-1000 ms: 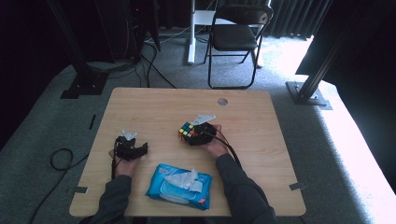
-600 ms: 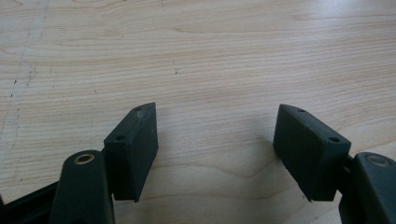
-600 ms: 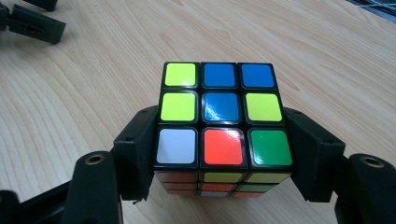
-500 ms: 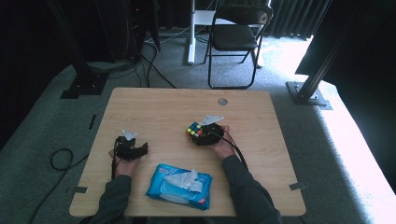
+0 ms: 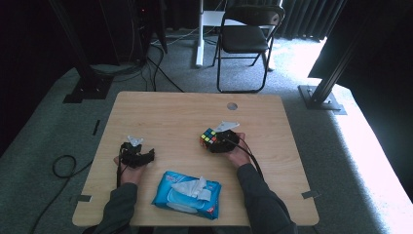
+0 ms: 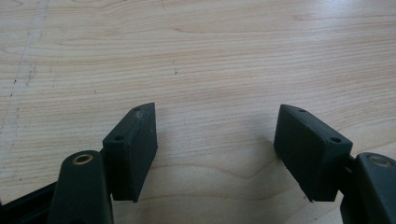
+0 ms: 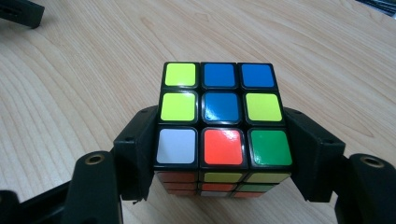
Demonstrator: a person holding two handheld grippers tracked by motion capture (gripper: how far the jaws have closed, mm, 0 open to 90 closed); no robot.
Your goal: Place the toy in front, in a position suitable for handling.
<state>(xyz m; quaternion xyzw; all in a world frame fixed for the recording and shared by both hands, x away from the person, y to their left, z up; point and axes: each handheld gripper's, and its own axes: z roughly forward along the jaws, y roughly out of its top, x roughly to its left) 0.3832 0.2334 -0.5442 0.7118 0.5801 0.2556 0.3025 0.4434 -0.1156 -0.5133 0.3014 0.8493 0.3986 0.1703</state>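
A scrambled Rubik's cube (image 7: pixel 219 112) sits between the two black jaws of my right gripper (image 7: pixel 219 119), and the pads press on its left and right sides. Its top face shows yellow, blue, white, red and green squares. In the high view the cube (image 5: pixel 208 136) and right gripper (image 5: pixel 215 142) are low over the table, right of centre. My left gripper (image 5: pixel 139 155) rests near the table's left front. Its jaws (image 6: pixel 215 126) stand wide apart over bare wood with nothing between them.
A blue pack of wet wipes (image 5: pixel 187 194) lies near the front edge of the wooden table (image 5: pixel 170 112), between the two forearms. A round cable hole (image 5: pixel 232 106) is at the back. A folding chair (image 5: pixel 246 39) stands beyond the table.
My right gripper has carried the cube a little to the right. The left gripper has stayed where it was.
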